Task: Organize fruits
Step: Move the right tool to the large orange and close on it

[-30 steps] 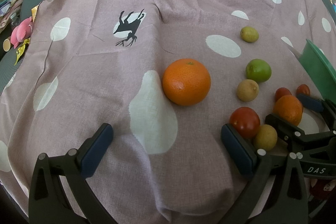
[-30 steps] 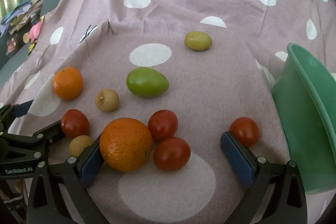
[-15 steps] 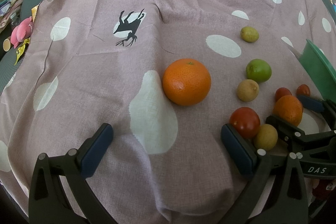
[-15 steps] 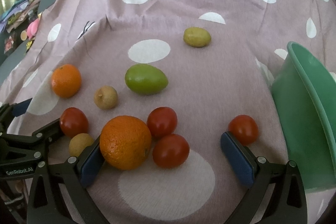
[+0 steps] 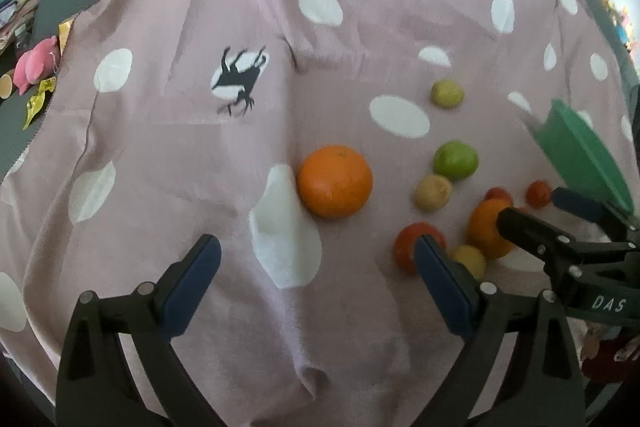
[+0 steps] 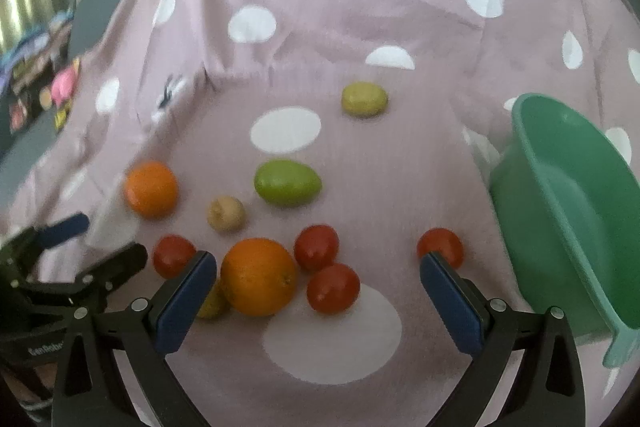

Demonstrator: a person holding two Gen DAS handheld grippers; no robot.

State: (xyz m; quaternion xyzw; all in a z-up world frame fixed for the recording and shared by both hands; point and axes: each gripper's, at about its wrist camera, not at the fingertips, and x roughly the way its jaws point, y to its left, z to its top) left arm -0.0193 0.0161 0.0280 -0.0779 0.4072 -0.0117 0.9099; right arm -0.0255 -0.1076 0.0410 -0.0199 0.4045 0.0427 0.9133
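Both grippers hang over a pink polka-dot cloth (image 5: 280, 47) with fruit scattered on it, and neither one is holding anything. The left gripper (image 5: 316, 263) has its jaws spread wide, though they've just been closing a little, with only bare cloth and a white dot between them. A big orange (image 5: 335, 181) sits just beyond its fingertips, not touching either pad. The right gripper (image 6: 318, 277) is also wide apart, and a second orange (image 6: 258, 275) lies between its fingers, close to the left pad, with two red tomatoes (image 6: 333, 288) beside it, one further back (image 6: 317, 247). Whether that pad actually touches the orange is hard to say, the shot is a bit blurry. Another tomato (image 6: 440, 247) sits right behind the right fingertip, and one more (image 6: 173, 255) is off to the left of the cluster. A small yellowish fruit (image 6: 212, 303) peeks out from behind the left finger. Further back there's a tan round fruit (image 6: 226, 213), a green lime-looking one (image 6: 287, 183) and a yellow-green one (image 6: 364, 99) well apart from the rest. A green plastic bowl (image 6: 560, 187) sits tilted at the right edge, nothing visible in it.
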